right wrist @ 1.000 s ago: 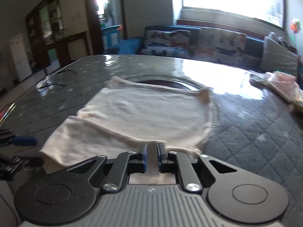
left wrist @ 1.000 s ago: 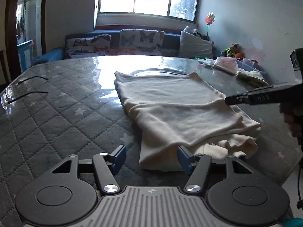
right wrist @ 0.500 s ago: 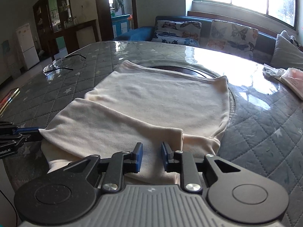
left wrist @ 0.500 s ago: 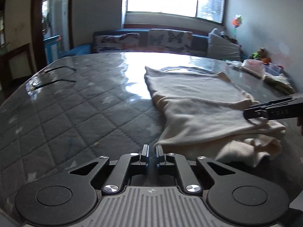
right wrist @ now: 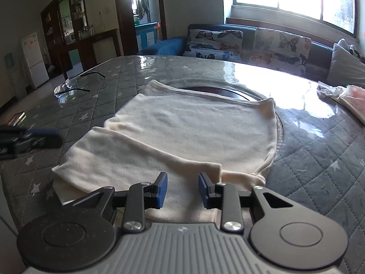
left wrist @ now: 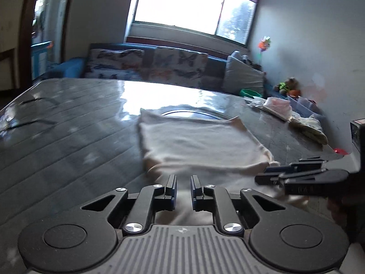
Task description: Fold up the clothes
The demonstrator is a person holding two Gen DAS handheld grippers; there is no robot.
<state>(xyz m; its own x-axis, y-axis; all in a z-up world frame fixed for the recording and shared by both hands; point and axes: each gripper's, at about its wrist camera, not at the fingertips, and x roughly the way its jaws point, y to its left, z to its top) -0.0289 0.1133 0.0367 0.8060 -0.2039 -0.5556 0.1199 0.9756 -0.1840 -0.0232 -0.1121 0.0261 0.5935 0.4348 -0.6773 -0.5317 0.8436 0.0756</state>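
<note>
A cream garment (right wrist: 187,134) lies partly folded on the grey quilted table; its near part is doubled over. It also shows in the left wrist view (left wrist: 196,146). My right gripper (right wrist: 182,189) is open and empty, just above the garment's near edge. My left gripper (left wrist: 183,187) has its jaws a narrow gap apart over the garment's near left edge; I cannot see cloth between them. The right gripper also shows in the left wrist view (left wrist: 294,175), and the left gripper in the right wrist view (right wrist: 29,137).
Glasses (right wrist: 75,84) lie at the table's far left. Folded cloths and bags (left wrist: 287,114) sit at the table's right side. A sofa with butterfly cushions (right wrist: 251,43) stands behind the table. A dark round plate (right wrist: 219,91) shows beyond the garment.
My right gripper has opened wider and let go of the garment. My left gripper moved right over the garment's near edge, its jaws parted slightly from shut.
</note>
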